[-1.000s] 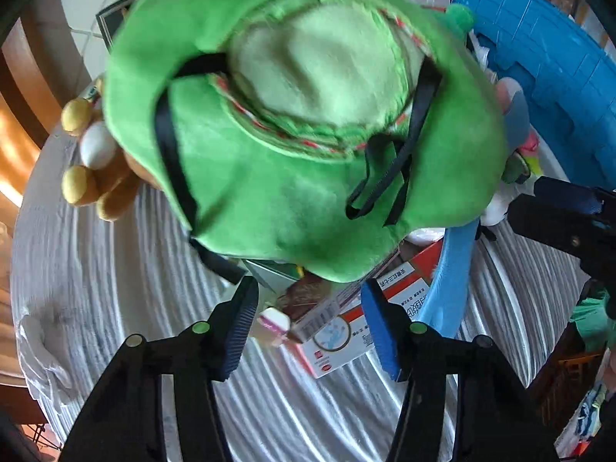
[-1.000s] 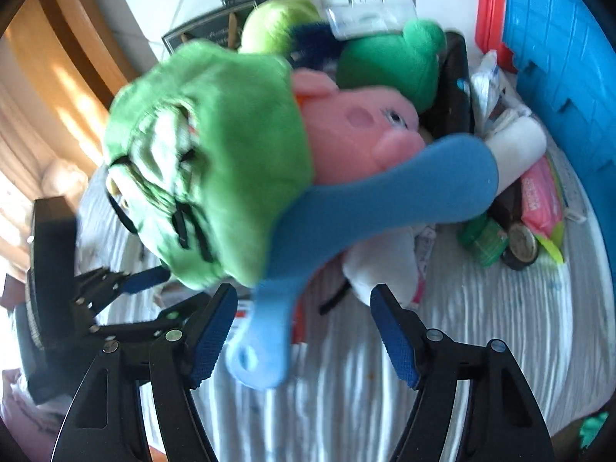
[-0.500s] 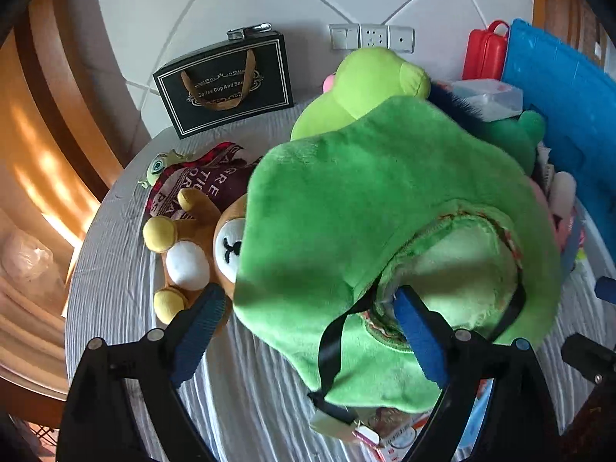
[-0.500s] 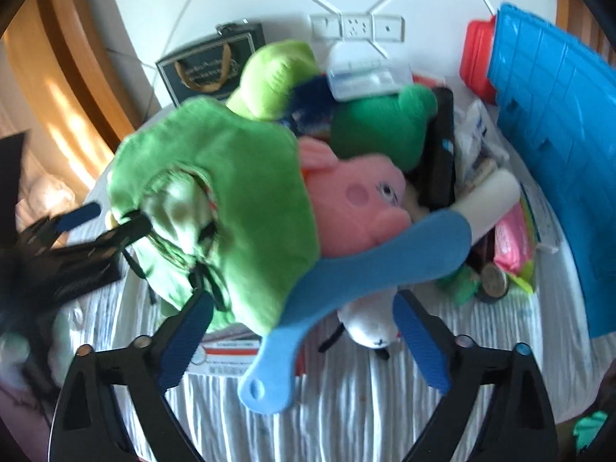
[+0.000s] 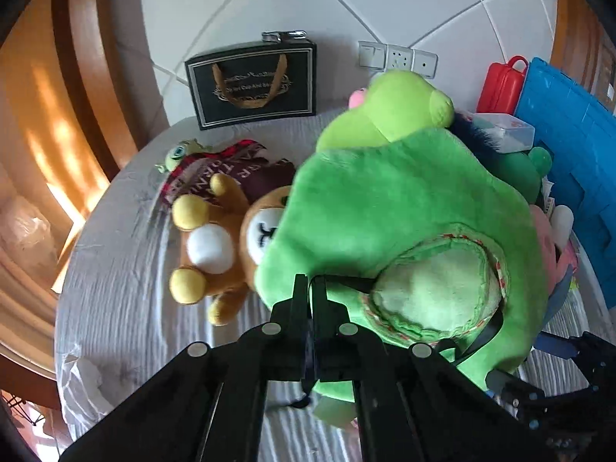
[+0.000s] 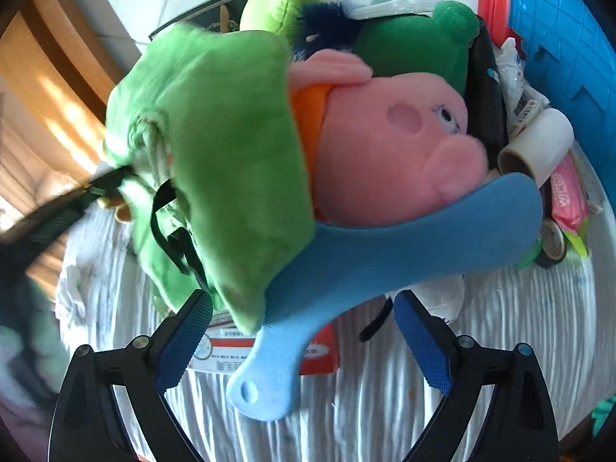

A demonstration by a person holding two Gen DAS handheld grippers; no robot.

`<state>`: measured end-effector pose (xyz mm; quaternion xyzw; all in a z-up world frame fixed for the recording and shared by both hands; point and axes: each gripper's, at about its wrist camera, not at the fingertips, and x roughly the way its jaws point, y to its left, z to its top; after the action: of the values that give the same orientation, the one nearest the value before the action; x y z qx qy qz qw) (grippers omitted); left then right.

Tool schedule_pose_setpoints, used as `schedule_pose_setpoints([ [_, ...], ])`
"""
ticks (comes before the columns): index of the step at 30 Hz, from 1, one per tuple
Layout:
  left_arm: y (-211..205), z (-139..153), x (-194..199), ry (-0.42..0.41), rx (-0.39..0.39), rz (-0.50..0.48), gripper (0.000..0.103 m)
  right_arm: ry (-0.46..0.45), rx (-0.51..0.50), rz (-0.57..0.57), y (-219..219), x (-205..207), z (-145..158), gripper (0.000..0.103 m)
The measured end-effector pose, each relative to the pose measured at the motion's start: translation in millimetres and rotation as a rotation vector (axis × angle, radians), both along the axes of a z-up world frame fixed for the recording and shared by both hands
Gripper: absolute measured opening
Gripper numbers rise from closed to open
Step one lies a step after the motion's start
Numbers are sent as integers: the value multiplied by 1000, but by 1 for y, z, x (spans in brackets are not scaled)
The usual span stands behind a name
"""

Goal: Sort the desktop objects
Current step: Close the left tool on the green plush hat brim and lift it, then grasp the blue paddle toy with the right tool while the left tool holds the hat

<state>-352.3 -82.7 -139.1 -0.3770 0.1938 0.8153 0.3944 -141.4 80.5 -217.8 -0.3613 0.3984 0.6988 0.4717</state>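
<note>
Claws first: the left claw (image 5: 310, 288) has just snapped shut on the black strap (image 5: 346, 282) of the green plush bag (image 5: 385, 208), likely to drag it off the pile; the right claw (image 6: 304, 331) gapes, released, astride the blue paddle (image 6: 385, 254). Farther back the bear (image 5: 231, 246) lies on the surface (image 5: 127, 308).

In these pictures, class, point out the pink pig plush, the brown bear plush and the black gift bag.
pink pig plush (image 6: 400, 154): right wrist view, cheek.
brown bear plush (image 5: 210, 248): left wrist view, white belly.
black gift bag (image 5: 254, 84): left wrist view, front panel.
</note>
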Motion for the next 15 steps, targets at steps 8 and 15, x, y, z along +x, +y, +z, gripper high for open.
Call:
schedule_pose_setpoints([
  [8,-45,-7,-2,24,-47,26,2,-24,98,-54,-13,9,18,33],
  [15,-48,-1,15,-86,9,-52,2,-73,217,-163,-23,52,61,7],
])
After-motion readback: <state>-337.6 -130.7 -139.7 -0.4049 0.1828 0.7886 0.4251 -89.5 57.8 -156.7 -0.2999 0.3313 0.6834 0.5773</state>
